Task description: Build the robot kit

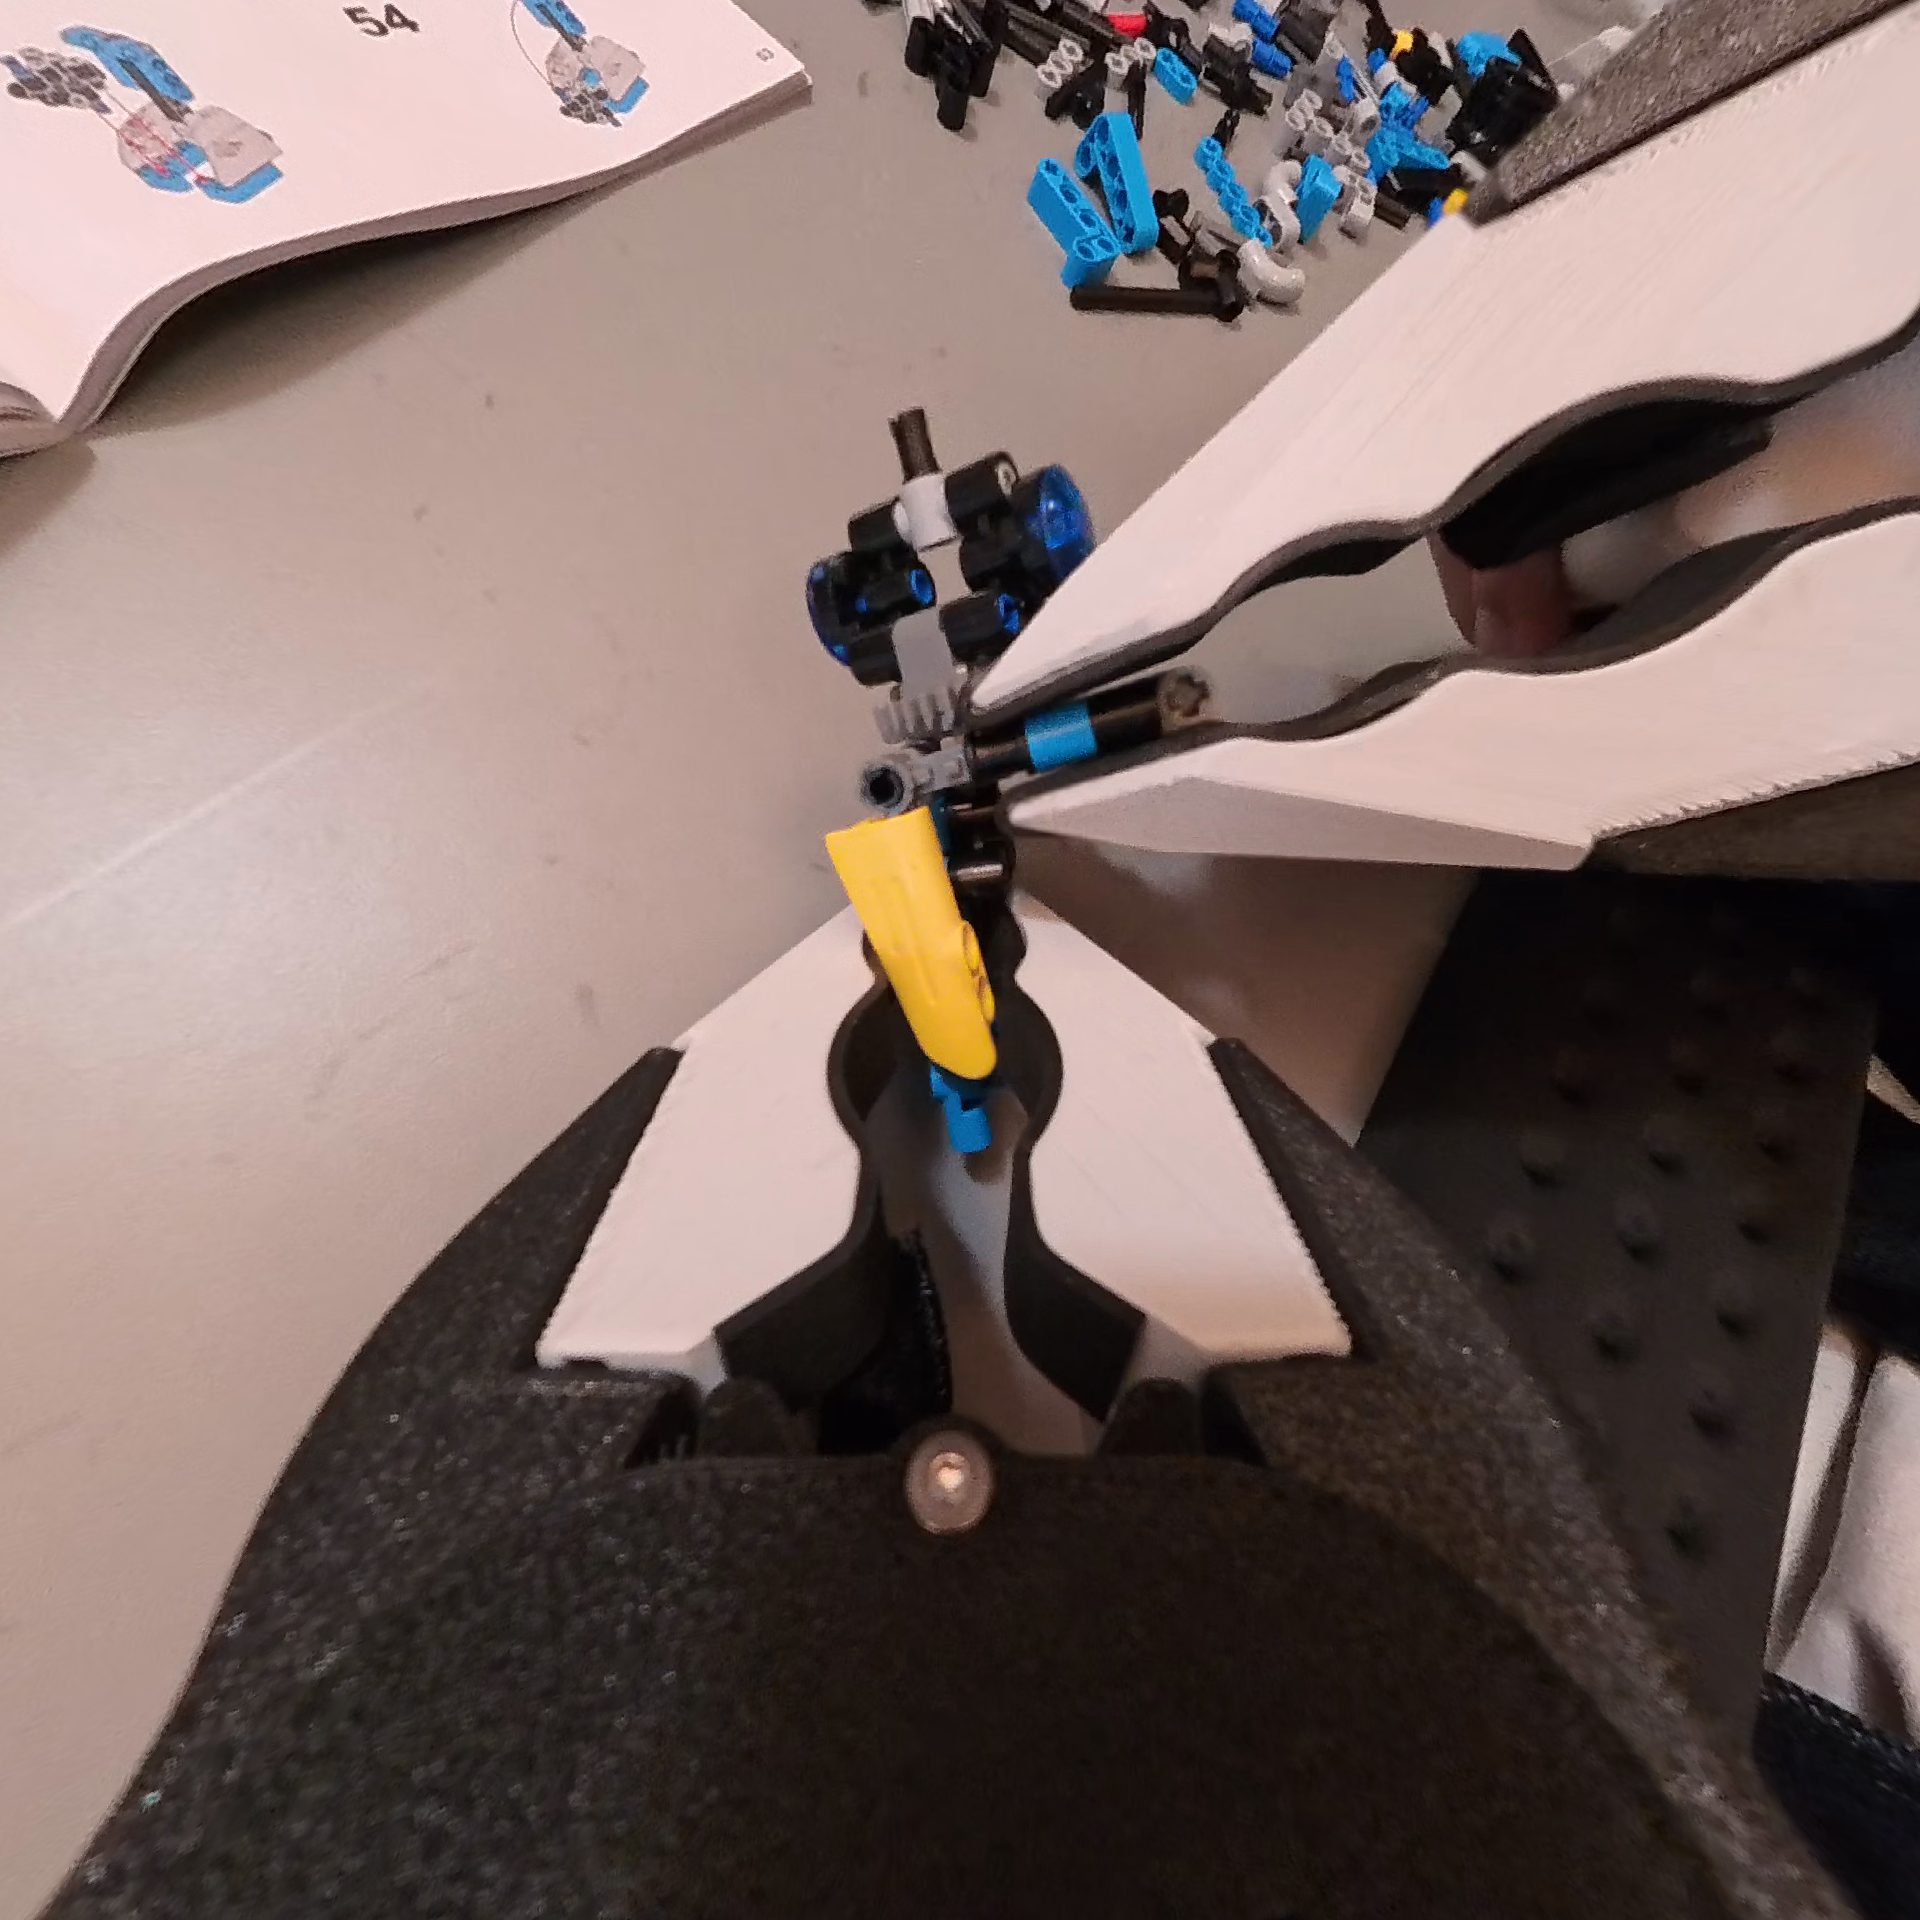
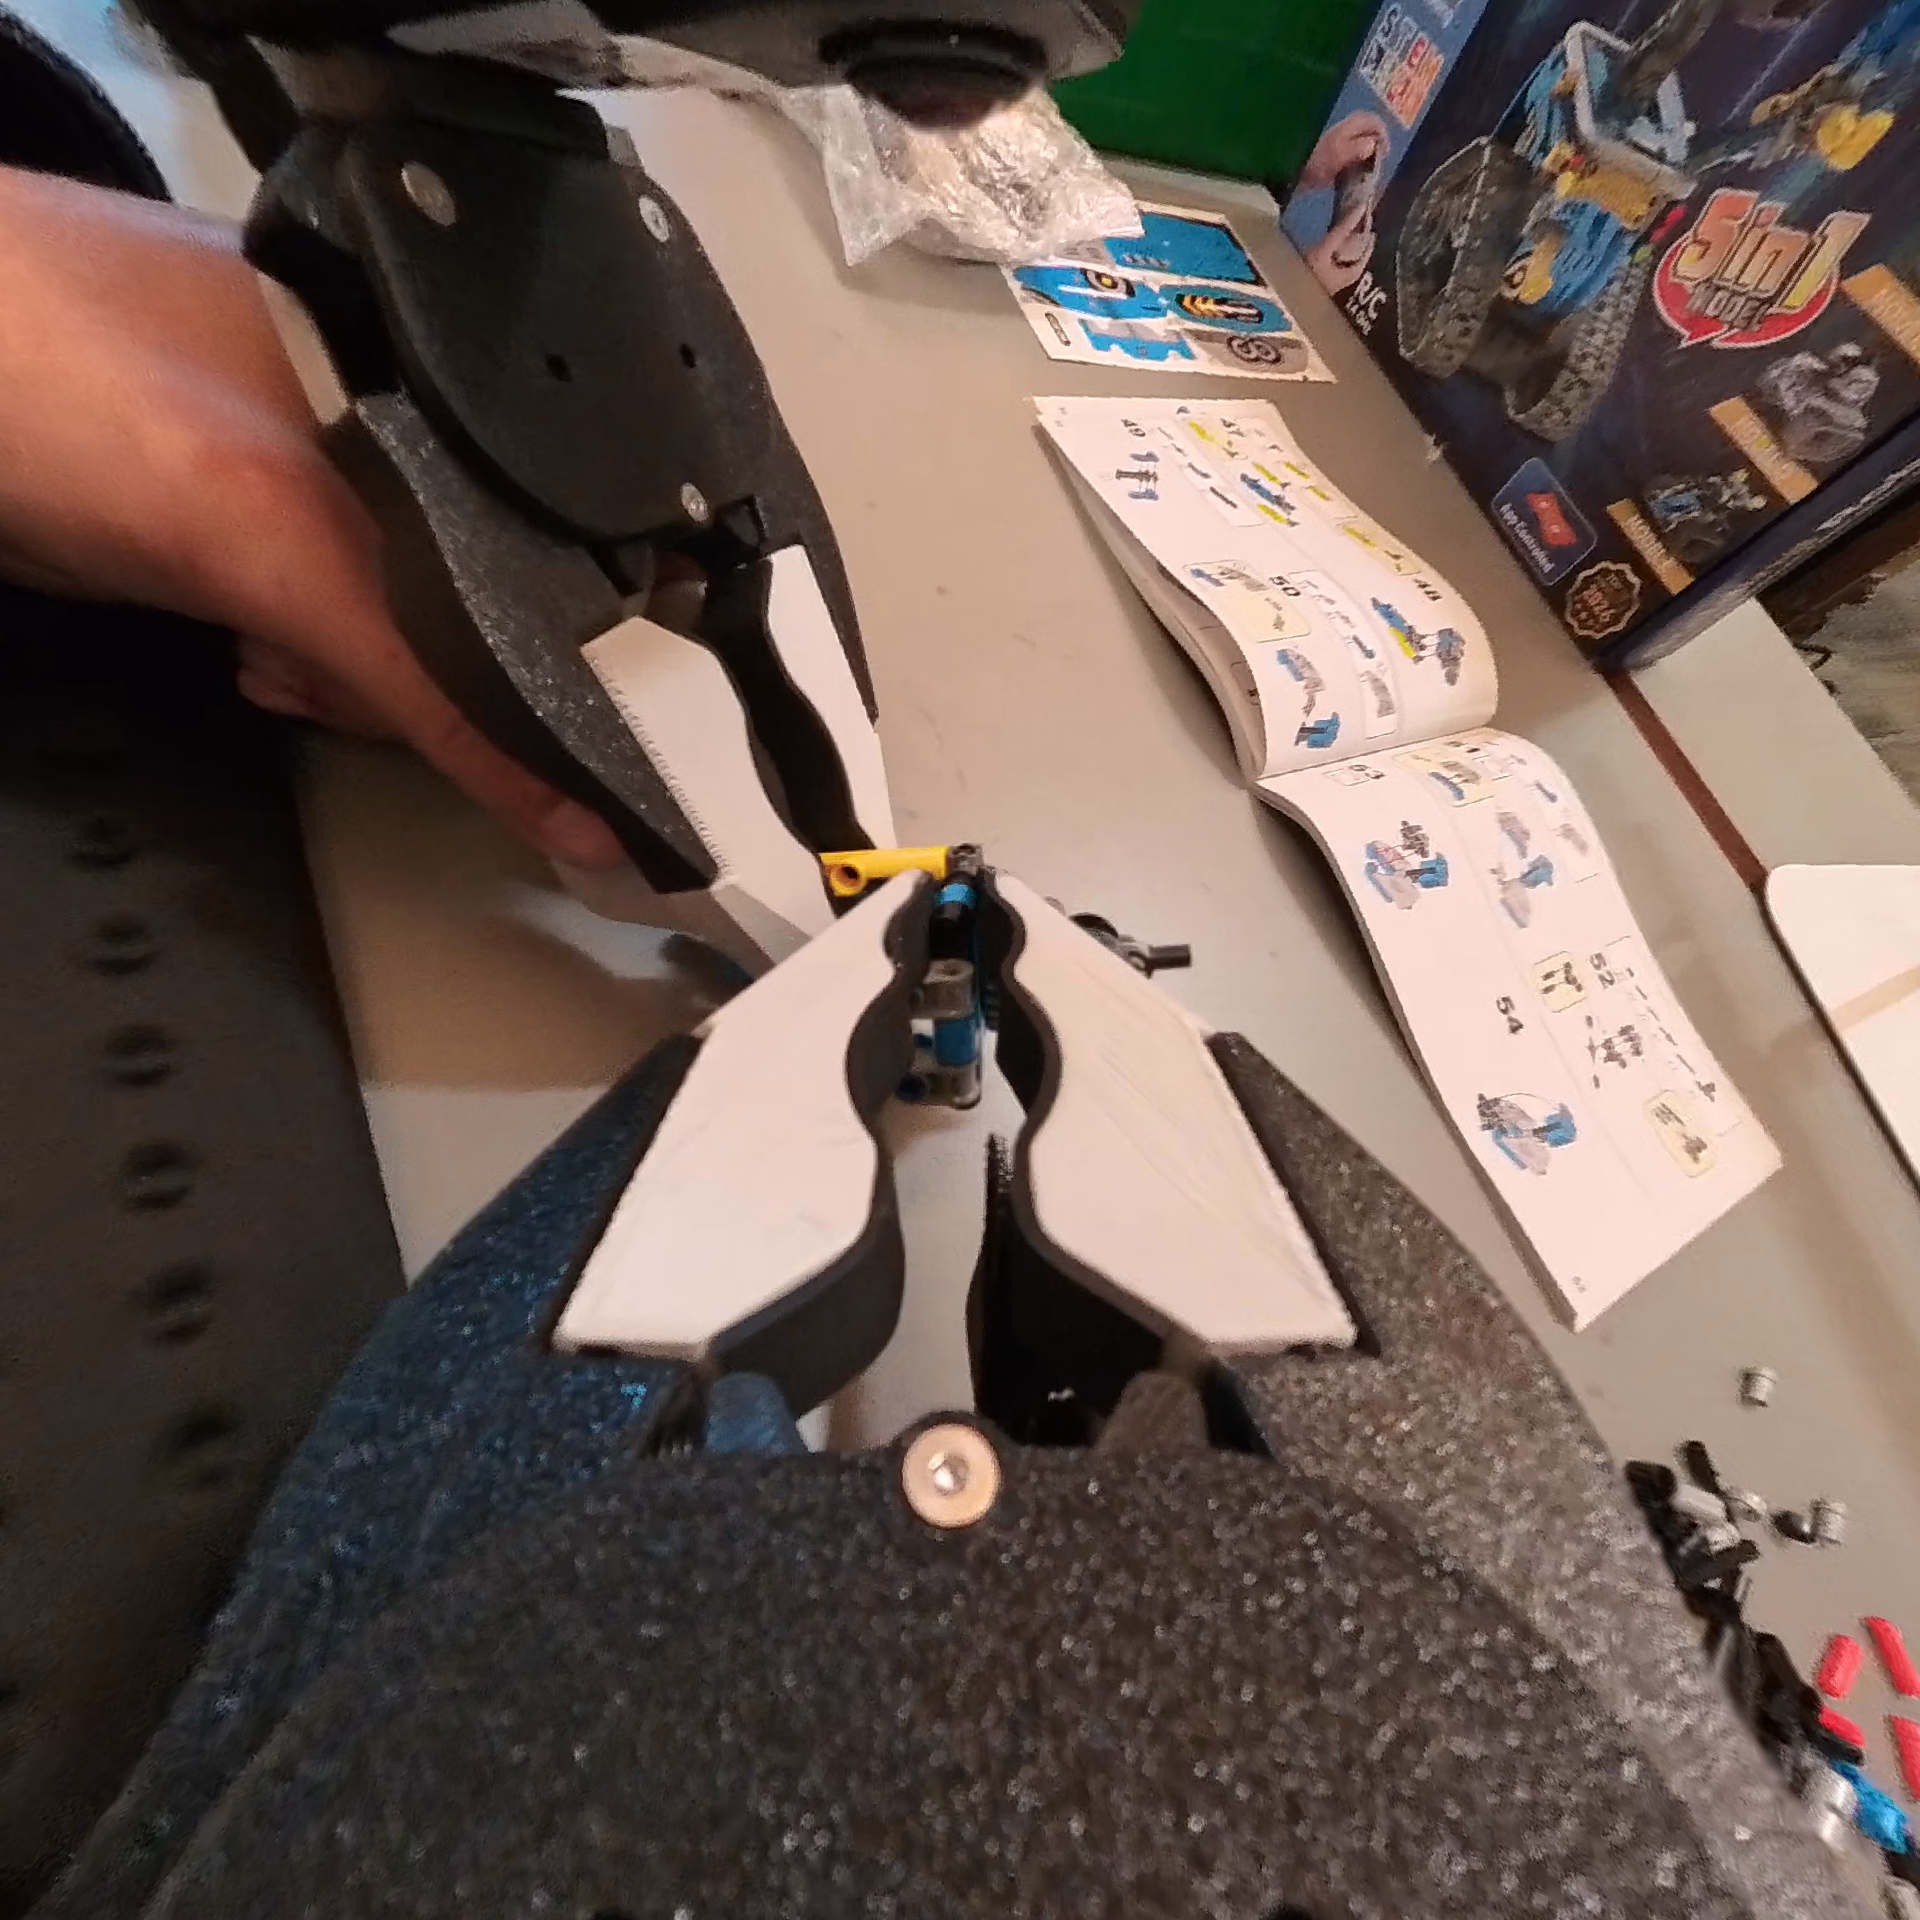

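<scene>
A: Two claws are clenched on one small brick assembly (image 1: 940, 665): left claw (image 1: 940, 935) at its yellow piece (image 1: 925, 935).

B: Right claw (image 2: 961, 883) is clamped on the black axle (image 1: 1081, 727), above the counter (image 1: 416, 779).

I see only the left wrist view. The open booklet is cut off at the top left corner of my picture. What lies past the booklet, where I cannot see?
Observer: Past the instruction booklet stands a dark blue toy box with a picture of a vehicle on it.
Operator: Is there something between the booklet and the box?
Observer: Not between them. A sticker sheet lies flat beside the box, between the booklet and a crumpled clear plastic bag.
Operator: And what holds my gripper from behind?
Observer: A person's hand wraps the body of the left gripper, which is closed on the small model.
</scene>
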`<state>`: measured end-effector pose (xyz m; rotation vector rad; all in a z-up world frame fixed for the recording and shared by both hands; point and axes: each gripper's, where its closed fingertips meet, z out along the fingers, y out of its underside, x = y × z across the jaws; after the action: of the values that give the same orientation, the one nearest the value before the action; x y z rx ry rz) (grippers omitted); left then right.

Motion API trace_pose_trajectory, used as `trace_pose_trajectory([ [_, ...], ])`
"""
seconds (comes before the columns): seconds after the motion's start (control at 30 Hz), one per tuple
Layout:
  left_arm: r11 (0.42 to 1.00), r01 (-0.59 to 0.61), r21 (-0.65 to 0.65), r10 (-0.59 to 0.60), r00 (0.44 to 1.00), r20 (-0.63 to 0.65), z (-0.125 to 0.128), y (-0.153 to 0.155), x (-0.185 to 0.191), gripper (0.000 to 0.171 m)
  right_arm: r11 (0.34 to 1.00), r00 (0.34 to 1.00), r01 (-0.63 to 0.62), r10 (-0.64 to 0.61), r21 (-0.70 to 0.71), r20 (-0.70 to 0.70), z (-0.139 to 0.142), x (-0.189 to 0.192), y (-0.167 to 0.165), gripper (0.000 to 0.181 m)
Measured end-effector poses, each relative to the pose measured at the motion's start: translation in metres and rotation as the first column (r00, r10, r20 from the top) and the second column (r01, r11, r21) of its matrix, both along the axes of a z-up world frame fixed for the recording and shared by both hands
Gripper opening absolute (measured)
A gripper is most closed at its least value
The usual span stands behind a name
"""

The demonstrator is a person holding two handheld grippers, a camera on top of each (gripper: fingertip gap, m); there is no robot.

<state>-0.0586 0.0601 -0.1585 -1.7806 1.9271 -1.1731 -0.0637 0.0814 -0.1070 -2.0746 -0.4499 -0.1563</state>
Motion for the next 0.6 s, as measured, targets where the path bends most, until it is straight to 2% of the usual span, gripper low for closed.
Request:
trace_pose_trajectory([
  [0.17, 0.998, -0.013, -0.056, 0.013, 1.0, -0.011, 0.001, 0.001, 0.0, 0.012, 1.0, 0.999, 0.03, -0.031, -0.006, -0.041, -0.002, 0.008, 0.002, 0.006],
  [0.37, 0.996, -0.019, -0.083, 0.017, 1.0, -0.017, 0.001, 0.001, 0.001, 0.013, 1.0, 1.0, 0.018, -0.018, 0.002, 0.008, -0.001, 0.007, 0.001, 0.006],
  [0.43, 0.997, -0.022, -0.08, 0.021, 1.0, -0.005, 0.003, 0.001, 0.003, 0.023, 1.0, 0.999, 0.017, -0.017, -0.011, -0.042, -0.003, 0.006, 0.001, 0.006],
  [0.6, 0.998, -0.032, -0.062, 0.034, 0.998, 0.045, 0.011, 0.002, 0.007, 0.017, 0.999, 0.999, 0.041, -0.04, 0.008, -0.032, 0.0, 0.009, 0.003, 0.005],
])
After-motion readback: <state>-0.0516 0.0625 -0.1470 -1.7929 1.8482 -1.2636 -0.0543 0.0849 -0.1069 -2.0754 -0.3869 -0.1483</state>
